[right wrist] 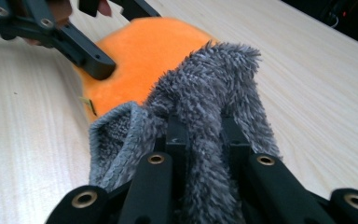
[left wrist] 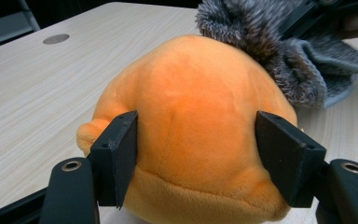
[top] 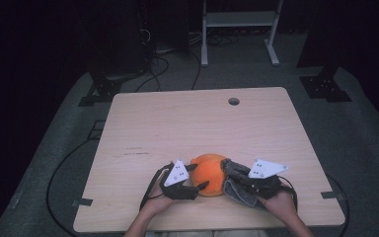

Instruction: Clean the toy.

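A round orange plush toy (top: 209,173) rests on the wooden table (top: 177,123) near its front edge. My left gripper (top: 200,177) is shut on it, with one black jaw pressed into each side of the plush (left wrist: 191,74). One of its fingers (right wrist: 91,60) dents the orange fabric. My right gripper (top: 231,170) is shut on a grey fuzzy cloth (right wrist: 214,74), whose pile hides the fingertips. The cloth (left wrist: 279,60) lies against the plush's right side and drapes down to the table (top: 237,190).
A round cable hole (top: 234,101) sits near the table's far edge. Bare tabletop stretches behind the plush and to both sides. A white metal stand (top: 239,19) and black cables (top: 163,64) are on the floor beyond the table.
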